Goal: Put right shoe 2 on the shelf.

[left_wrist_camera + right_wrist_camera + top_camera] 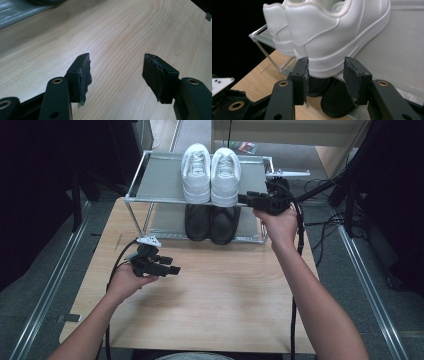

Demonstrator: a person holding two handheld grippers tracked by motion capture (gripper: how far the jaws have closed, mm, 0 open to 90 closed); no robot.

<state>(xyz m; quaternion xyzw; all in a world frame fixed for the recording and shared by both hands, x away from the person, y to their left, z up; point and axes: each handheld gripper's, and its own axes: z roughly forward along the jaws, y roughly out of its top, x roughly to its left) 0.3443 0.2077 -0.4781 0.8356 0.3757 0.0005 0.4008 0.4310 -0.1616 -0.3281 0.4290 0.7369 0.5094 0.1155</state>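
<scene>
A pair of white sneakers [210, 173] stands on the top shelf of a metal shoe rack [155, 177], heels toward me. A pair of black shoes [211, 222] sits on the lower shelf beneath them. My right gripper [245, 198] is level with the top shelf, just right of the near white sneaker's heel. In the right gripper view its jaws stand open [325, 72] right in front of that heel [332, 32], without pressing on it. The black shoes [337, 100] show below. My left gripper [172, 265] hovers over the wooden table [225, 290], open [116, 67] with nothing between its jaws.
The rack stands at the table's far edge, and its front-left corner post [253, 36] rises beside the white shoes. Black cables [320, 225] trail off the table's right side. Metal floor rails [50, 285] run along both sides of the table.
</scene>
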